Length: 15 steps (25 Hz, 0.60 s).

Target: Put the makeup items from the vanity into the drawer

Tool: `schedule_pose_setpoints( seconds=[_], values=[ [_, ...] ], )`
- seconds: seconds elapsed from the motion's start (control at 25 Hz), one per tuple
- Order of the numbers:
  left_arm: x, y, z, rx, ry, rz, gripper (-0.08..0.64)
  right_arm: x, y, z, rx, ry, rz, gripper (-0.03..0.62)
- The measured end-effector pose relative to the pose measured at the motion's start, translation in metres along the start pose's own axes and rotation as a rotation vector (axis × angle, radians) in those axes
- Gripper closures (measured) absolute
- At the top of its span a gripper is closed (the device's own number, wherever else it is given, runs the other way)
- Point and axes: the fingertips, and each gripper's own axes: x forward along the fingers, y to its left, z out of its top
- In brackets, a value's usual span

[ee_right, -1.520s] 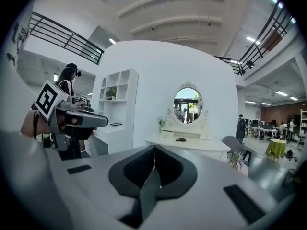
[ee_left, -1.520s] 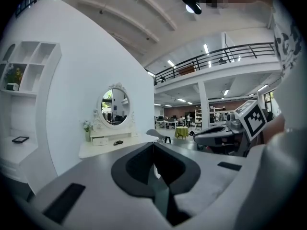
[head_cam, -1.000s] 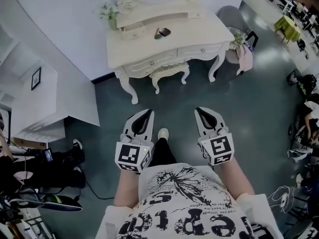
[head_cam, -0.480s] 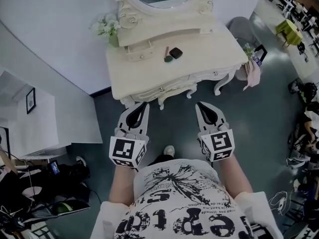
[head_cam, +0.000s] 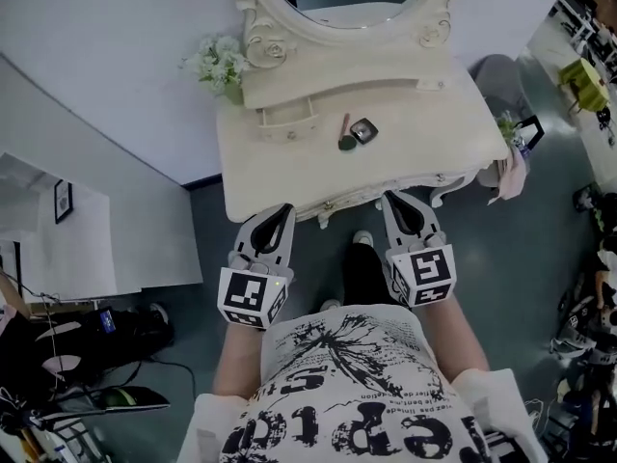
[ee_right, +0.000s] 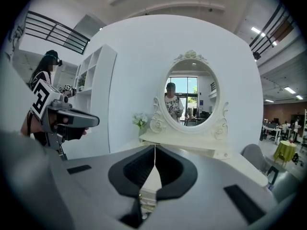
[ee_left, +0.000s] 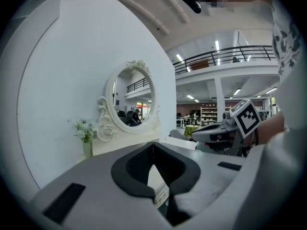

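A cream vanity (head_cam: pixel 280 167) with an oval mirror (head_cam: pixel 352 3) stands straight ahead. On its top lie a slim brush-like makeup item (head_cam: pixel 344 133) and a small dark compact (head_cam: pixel 363 129), side by side. A small drawer (head_cam: pixel 287 121) sits shut in the raised shelf behind them. My left gripper (head_cam: pixel 287 208) and right gripper (head_cam: pixel 390 197) hover at the vanity's front edge, both shut and empty. The left gripper view shows the left gripper (ee_left: pixel 153 143) with its tips touching. In the right gripper view the right gripper (ee_right: pixel 154 146) points at the mirror (ee_right: pixel 190 92).
A vase of white flowers (head_cam: pixel 220 64) stands on the vanity's back left corner. To the right of the vanity is a grey chair (head_cam: pixel 496 73) with cloth hanging near it. White shelving (head_cam: pixel 67 249) lines the left wall. Cables and gear (head_cam: pixel 87 374) lie on the floor at lower left.
The person has walked up to the vanity. Both grippers moved forward from over open floor to its front edge, still shut. The stool has slipped out of sight.
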Motion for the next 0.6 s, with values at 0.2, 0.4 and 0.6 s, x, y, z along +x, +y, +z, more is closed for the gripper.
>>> schedule_pose_setpoints(
  seconds=[0.2,0.4,0.6],
  values=[
    [0.053,0.023,0.009,-0.013,-0.004,0.066,0.540,0.060,-0.042,0.015,-0.028,-0.008,0.064,0.574],
    [0.113,0.041,0.017,-0.021,-0.022,0.127,0.540,0.114,-0.094,0.021,-0.048,-0.001,0.113,0.574],
    [0.174,0.063,0.012,-0.053,-0.028,0.194,0.538,0.172,-0.136,0.001,-0.068,0.056,0.183,0.574]
  ],
)
